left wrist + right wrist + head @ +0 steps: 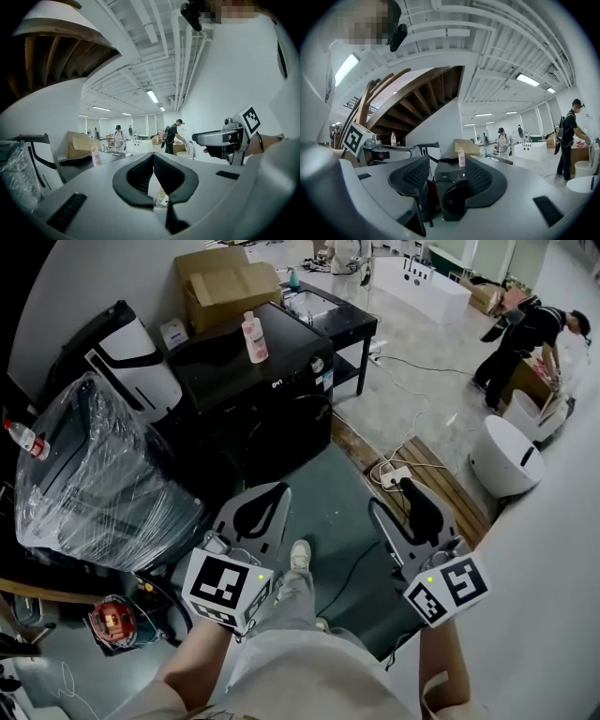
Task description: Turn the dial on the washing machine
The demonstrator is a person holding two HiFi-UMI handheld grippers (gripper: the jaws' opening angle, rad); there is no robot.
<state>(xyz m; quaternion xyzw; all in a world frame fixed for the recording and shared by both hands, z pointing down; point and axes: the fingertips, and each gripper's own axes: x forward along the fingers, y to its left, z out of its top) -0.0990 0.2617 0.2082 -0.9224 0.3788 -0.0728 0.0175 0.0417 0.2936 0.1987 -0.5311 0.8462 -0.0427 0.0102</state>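
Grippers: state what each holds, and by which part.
Nothing held. Left gripper is shut and empty; right gripper is open and empty.

Glossy black washing machine (216, 371), matt cardboard box (230, 287), crinkled clear plastic wrap (103, 474)

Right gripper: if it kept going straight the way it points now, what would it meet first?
Probably the black washing machine: it sits squarely between the open jaws of the right gripper in that gripper's own view, with a pink bottle on top. Nothing shows in between, though depth is hard to judge.
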